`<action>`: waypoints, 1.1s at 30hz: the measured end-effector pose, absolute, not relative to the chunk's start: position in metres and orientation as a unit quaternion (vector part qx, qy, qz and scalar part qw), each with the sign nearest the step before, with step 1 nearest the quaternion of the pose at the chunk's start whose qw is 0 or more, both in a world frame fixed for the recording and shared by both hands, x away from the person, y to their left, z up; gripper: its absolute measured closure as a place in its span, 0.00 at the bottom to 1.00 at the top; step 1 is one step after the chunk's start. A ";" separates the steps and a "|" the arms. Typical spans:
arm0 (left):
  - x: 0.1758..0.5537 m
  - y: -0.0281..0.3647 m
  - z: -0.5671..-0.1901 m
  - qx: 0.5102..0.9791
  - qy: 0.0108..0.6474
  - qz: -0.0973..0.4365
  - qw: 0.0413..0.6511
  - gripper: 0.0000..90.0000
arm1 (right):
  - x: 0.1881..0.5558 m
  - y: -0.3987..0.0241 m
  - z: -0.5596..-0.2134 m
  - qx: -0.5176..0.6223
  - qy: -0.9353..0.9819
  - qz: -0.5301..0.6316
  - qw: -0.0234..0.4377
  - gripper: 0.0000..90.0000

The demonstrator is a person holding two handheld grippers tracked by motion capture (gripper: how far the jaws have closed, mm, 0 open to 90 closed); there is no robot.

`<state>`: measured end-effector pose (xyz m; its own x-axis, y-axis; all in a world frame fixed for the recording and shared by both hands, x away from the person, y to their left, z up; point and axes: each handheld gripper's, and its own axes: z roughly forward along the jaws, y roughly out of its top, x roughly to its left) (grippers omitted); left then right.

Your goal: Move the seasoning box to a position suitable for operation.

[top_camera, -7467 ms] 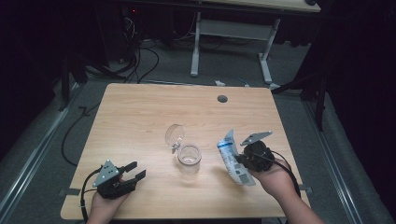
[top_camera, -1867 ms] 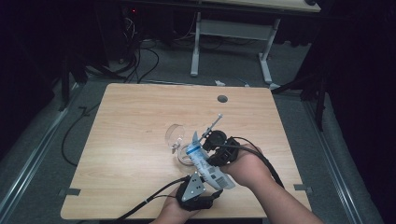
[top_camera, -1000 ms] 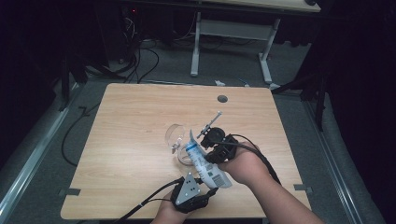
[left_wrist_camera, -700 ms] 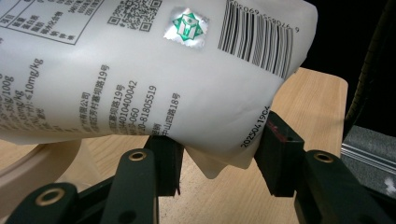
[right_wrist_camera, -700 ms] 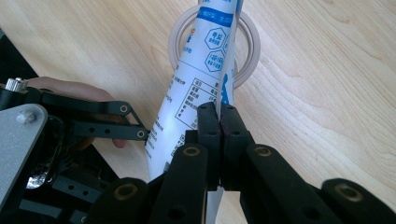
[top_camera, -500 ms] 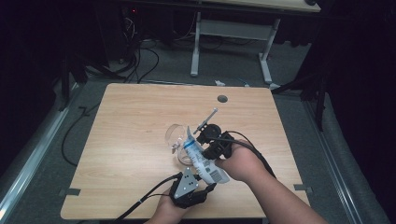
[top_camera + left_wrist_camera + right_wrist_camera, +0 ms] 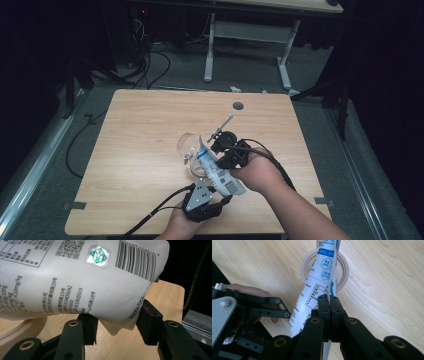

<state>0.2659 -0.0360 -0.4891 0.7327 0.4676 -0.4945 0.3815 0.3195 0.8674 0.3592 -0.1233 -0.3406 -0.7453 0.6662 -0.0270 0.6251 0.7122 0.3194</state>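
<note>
Underneath, pouch [image 7: 82, 277] barcode, glass [image 7: 324, 267] beyond

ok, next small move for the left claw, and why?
Probably lift the bag's bottom to tip it further: the right claw pinches the white printed plastic bag over the clear glass jar, while the left claw sits open under its lower corner.

A light wooden surface [image 7: 140, 150] has a small round hole [image 7: 238, 105] near its far edge. Beyond it, a white-legged desk [image 7: 250, 45] stands on grey floor [image 7: 310, 75], with dark cables [image 7: 150, 60] looping across the floor at left.
</note>
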 end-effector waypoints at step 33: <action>0.267 -0.039 -0.488 0.591 0.353 0.031 0.725 0.58 | 0.366 -0.118 -0.340 0.345 0.927 0.127 0.070 1.00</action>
